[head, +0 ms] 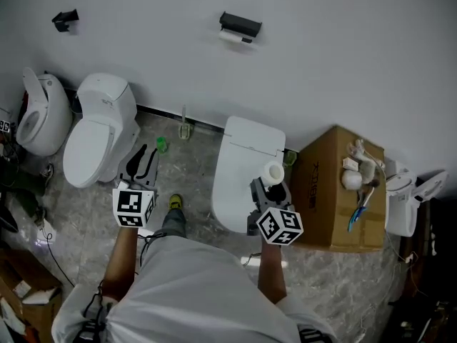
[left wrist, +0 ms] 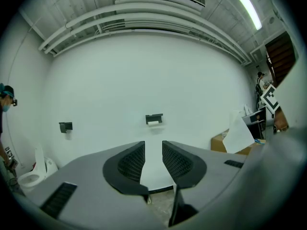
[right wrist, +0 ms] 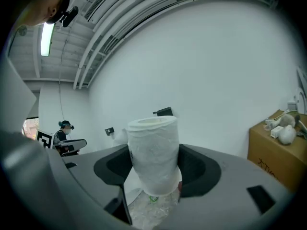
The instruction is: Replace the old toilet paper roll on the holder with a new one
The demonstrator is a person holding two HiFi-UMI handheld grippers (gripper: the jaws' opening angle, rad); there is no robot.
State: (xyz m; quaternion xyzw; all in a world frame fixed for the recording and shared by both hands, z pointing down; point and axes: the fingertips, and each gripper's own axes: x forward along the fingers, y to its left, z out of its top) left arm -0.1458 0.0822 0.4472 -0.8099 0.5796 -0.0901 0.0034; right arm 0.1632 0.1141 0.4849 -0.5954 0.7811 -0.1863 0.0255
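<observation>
On the white wall the black paper holder carries a thin old roll; the holder also shows straight ahead in the left gripper view, and the holder peeks out behind the new roll in the right gripper view. My right gripper is shut on a new white toilet paper roll, which stands upright between the jaws above a white toilet. My left gripper hangs over the floor with its jaws apart and nothing between them.
A second small black holder is on the wall at the left. White toilets stand along the wall. A cardboard box with brushes and small items sits at the right. Another person stands at the far left.
</observation>
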